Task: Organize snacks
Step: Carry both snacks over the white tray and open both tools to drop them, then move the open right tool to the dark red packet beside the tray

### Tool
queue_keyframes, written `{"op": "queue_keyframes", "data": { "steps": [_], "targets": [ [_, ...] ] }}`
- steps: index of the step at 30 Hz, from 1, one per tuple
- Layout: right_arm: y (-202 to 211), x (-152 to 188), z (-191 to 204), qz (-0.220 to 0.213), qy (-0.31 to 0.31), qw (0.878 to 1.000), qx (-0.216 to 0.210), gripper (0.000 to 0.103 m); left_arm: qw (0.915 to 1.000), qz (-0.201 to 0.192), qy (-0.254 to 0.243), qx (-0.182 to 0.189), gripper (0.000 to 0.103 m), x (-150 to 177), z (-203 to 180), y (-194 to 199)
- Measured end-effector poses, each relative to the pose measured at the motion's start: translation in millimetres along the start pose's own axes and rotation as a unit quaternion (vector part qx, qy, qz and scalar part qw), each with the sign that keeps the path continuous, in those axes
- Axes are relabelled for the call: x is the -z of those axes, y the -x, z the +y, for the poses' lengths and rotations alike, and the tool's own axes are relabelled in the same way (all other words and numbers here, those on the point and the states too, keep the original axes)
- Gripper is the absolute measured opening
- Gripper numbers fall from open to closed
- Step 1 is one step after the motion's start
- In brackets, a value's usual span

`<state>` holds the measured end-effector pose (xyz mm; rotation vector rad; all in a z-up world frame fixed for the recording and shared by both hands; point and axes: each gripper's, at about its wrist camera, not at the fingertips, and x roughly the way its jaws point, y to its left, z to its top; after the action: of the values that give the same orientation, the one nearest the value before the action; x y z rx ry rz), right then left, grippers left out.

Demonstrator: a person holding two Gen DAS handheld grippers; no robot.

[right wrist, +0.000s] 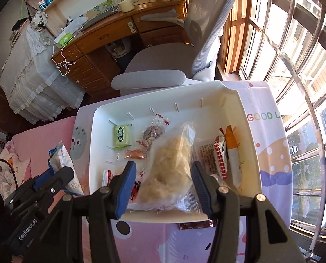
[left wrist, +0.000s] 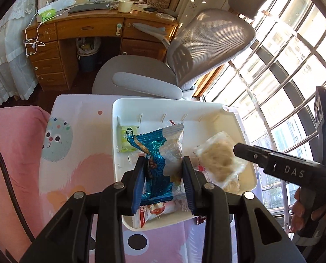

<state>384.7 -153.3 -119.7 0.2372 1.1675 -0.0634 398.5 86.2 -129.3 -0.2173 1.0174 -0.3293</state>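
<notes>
Left gripper clamped on blue-wrapped snack, right gripper half-open around pale clear-bagged snack; both upright, above white tray.

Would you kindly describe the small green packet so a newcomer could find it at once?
Start at the white tray on the pink cloth. The green packet lies flat in its far left corner, apart from the others. It is the only green wrapper there.

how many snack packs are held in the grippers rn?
2. The blue-and-clear pack is clamped in the left gripper; the clear bag of pale floss sits between the right gripper fingers, above the white bin. More packs lie in the bin.
</notes>
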Motion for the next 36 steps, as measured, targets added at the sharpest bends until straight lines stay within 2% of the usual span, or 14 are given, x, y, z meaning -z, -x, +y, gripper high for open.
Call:
{"op": "queue_keyframes", "data": {
  "steps": [3, 4, 14, 19, 27, 36],
  "targets": [
    [-1.6, -3.7, -9.1, -0.002, -0.011, 1.000, 0.005, 0.053, 0.9999, 0.015, 0.000, -0.004, 0.065, 0.8, -4.6, -7.9],
    [-3.2, -3.1, -11.7, 0.003, -0.014, 1.000, 0.008, 0.053, 0.9999, 0.015, 0.000, -0.007, 0.068, 0.6, -5.6, -8.1],
    [2.8, 21.9, -25.4, 0.013, -0.034, 0.999, 0.009, 0.055, 0.9997, 0.007, 0.023, 0.005, 0.074, 12.0, 2.8, 6.0],
    [13.1, 41.7, -33.7, 0.001, -0.025, 1.000, 0.001, 0.058, 0.9993, 0.014, 0.033, -0.005, 0.078, 27.1, 6.5, 18.0],
    [20.0, 81.2, -50.0, -0.017, -0.017, 1.000, 0.006, 0.061, 0.9968, 0.035, 0.068, -0.022, 0.079, 71.0, 17.3, 27.4],
    [6.2, 123.0, -49.4, -0.060, 0.040, 0.997, 0.016, 0.066, 0.9943, 0.056, 0.083, -0.037, 0.079, 127.3, 19.4, 30.3]
  ]
}}
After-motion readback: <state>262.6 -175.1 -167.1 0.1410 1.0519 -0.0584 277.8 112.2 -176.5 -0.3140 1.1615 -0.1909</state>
